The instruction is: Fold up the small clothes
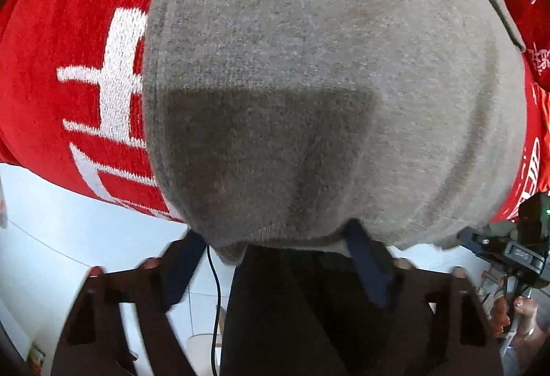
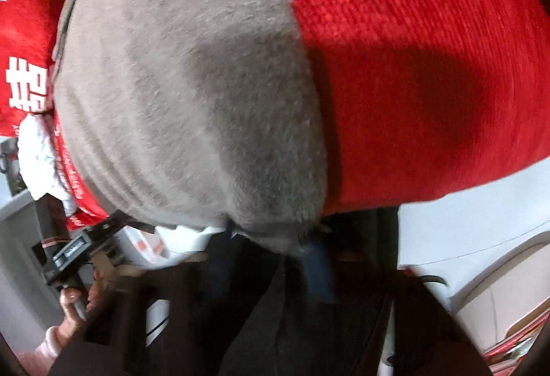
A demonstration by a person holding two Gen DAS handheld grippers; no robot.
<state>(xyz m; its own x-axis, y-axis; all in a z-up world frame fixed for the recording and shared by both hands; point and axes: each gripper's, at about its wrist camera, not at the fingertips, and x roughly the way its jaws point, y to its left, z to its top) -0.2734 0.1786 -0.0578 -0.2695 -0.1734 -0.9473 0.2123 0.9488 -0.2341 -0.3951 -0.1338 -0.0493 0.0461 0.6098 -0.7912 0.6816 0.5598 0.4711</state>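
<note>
A grey knit garment [image 1: 309,83] lies flat on a red cloth with white characters [image 1: 79,66] and fills most of the left wrist view. My left gripper [image 1: 275,238] is right at its near hem; the blue fingers [image 1: 364,259] stand apart with the hem draped over their tips. In the right wrist view the same grey garment [image 2: 178,94] lies on the red cloth [image 2: 429,66]. My right gripper [image 2: 271,231] is at its near corner, the cloth bunched over the blue finger [image 2: 319,269]; the tips are hidden.
The table's near edge drops to a white floor [image 1: 68,231]. The other hand-held gripper shows at the right edge of the left wrist view [image 1: 515,255] and at lower left of the right wrist view [image 2: 75,255]. Boxes stand at lower right [image 2: 498,307].
</note>
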